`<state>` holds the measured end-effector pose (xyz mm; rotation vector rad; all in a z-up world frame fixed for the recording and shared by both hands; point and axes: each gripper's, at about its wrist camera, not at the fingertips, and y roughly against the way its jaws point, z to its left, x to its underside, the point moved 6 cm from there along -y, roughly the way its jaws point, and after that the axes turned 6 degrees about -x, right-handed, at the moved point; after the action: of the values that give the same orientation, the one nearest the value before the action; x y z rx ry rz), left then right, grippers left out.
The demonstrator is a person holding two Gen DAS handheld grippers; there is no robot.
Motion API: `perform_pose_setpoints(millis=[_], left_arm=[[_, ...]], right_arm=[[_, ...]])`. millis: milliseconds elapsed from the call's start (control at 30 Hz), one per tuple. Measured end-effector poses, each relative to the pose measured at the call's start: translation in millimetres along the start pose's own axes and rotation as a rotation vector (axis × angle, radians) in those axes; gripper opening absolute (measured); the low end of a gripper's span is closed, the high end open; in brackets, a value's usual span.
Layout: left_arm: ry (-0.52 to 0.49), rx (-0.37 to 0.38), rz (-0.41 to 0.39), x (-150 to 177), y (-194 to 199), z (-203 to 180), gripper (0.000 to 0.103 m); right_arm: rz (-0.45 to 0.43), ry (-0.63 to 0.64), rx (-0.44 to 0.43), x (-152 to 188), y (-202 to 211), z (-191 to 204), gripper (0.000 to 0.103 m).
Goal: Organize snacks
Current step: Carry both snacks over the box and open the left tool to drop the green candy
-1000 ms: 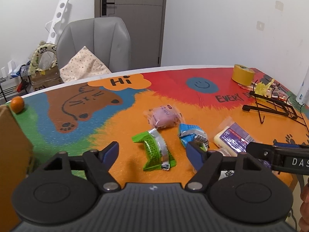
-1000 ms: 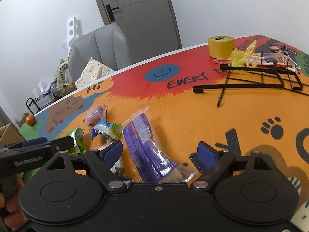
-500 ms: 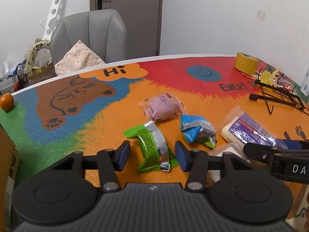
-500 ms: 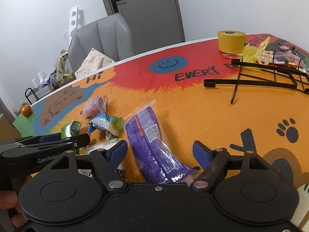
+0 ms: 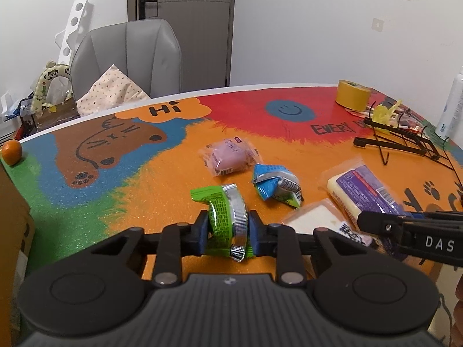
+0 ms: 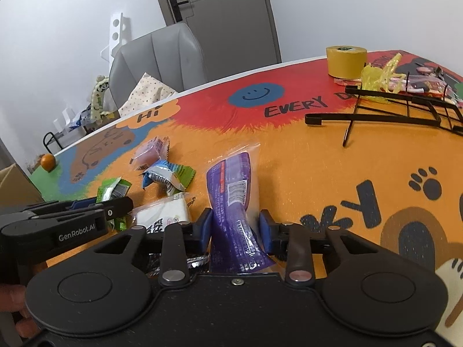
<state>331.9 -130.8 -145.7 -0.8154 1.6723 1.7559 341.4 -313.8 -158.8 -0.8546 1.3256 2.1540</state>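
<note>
Barely started, I'd say: both grippers are mid-grab. The left gripper (image 5: pixel 227 228) has its jaws closing on the green snack pack (image 5: pixel 226 217), pads already pinching it, and the right gripper (image 6: pixel 235 228) is closing on the purple packet (image 6: pixel 235 202), both near the table's (image 6: pixel 303 173) front edge. The pink snack (image 5: pixel 228 156), blue pack (image 5: pixel 275 185) and white packet (image 6: pixel 163 215) lie loose mid-table, nothing sorted yet.

The table mat (image 6: pixel 318 156) reads "Hi" and "EVERY"; the left gripper (image 6: pixel 115 205) body reads "GenRobot.AI"
</note>
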Motion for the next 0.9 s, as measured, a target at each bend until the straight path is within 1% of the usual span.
perform_pose_setpoints(millis=[200,367,633,900], left_arm=[[0.001,0.0,-0.028,-1.4,17.9,1.5,0.027],[0.003,0.004,-0.046,-1.6,32.8,3.0,0.027],[0.026,0.002,-0.095,-6.7,60.1,15.7,0.027],[0.047,-0.001,-0.134,-10.6,89.9,36.3,0.027]], right_arm=[[-0.034,-0.042,-0.011,0.5,15.4,-4.0,0.03],[-0.069,-0.048,-0.015,-2.9,30.7,-1.5,0.03],[-0.101,-0.04,-0.028,-5.1,47.4,12.3,0.03],[-0.122,-0.014,-0.061,-8.2,56.3,38.0,0.03]])
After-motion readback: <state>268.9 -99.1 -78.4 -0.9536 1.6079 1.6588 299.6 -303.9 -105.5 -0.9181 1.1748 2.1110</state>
